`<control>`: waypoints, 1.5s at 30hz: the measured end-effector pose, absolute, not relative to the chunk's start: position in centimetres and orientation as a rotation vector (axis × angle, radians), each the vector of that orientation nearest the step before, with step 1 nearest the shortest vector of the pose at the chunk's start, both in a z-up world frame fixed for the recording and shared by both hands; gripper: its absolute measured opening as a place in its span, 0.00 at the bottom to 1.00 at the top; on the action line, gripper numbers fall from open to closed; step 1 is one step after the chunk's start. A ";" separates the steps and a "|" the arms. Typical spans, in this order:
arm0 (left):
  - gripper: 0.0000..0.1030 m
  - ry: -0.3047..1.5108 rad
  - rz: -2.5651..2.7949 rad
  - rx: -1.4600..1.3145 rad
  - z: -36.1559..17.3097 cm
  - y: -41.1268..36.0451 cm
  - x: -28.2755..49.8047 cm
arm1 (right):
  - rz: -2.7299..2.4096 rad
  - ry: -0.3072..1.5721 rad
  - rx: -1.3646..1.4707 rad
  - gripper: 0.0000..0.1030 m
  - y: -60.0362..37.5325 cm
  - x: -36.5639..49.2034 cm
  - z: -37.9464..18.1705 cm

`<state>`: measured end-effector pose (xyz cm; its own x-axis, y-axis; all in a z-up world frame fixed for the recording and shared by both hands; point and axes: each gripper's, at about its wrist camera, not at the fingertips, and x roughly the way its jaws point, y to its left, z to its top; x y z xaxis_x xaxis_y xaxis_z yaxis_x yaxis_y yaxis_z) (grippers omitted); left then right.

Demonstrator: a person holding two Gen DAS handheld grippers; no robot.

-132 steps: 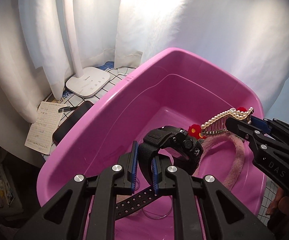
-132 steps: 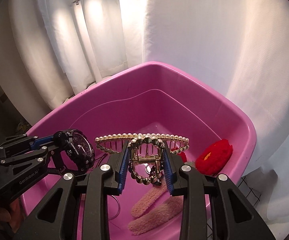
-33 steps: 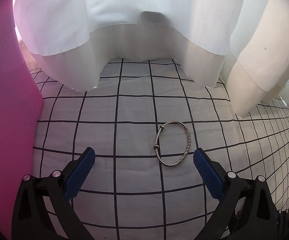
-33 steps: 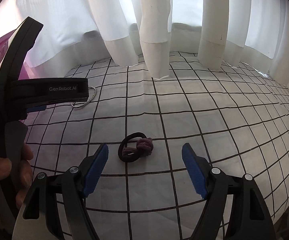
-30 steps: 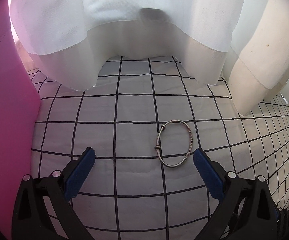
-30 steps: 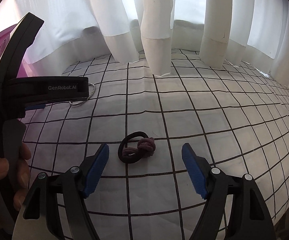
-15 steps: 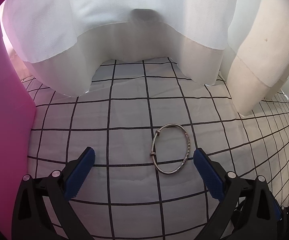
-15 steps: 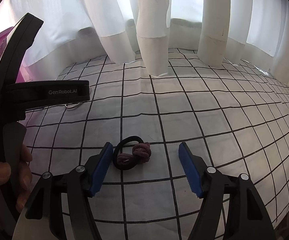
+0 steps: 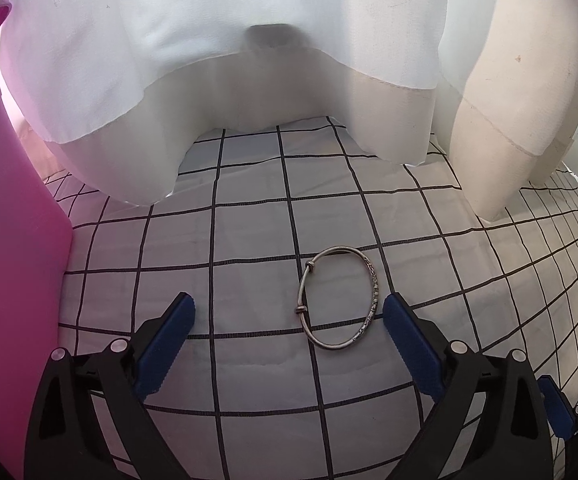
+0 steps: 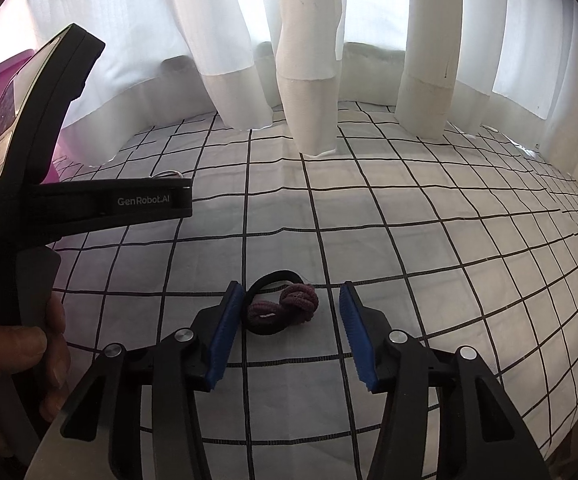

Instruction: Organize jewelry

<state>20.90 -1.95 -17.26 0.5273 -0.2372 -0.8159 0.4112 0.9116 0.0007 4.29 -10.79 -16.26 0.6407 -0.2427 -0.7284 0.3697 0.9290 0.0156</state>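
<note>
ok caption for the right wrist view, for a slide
Right gripper closing around a knotted hair tie on the grid-patterned cloth, pads not yet touching.

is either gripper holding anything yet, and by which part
Nothing is held. The right gripper is closing around the hair tie, pads not yet pressing it. The left gripper, closing, brackets the silver bangle, which lies free on the cloth.
</note>
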 end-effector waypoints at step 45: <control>0.85 0.918 -0.384 0.203 -16.3 -1.6 21.2 | -0.342 0.787 0.191 0.20 -10.5 3.1 -16.1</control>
<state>21.16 -1.58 -16.27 0.5458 -0.2363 -0.8039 0.4068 0.9135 0.0077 3.13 -10.49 -16.12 0.6550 -0.2289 -0.7201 0.3695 0.9283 0.0411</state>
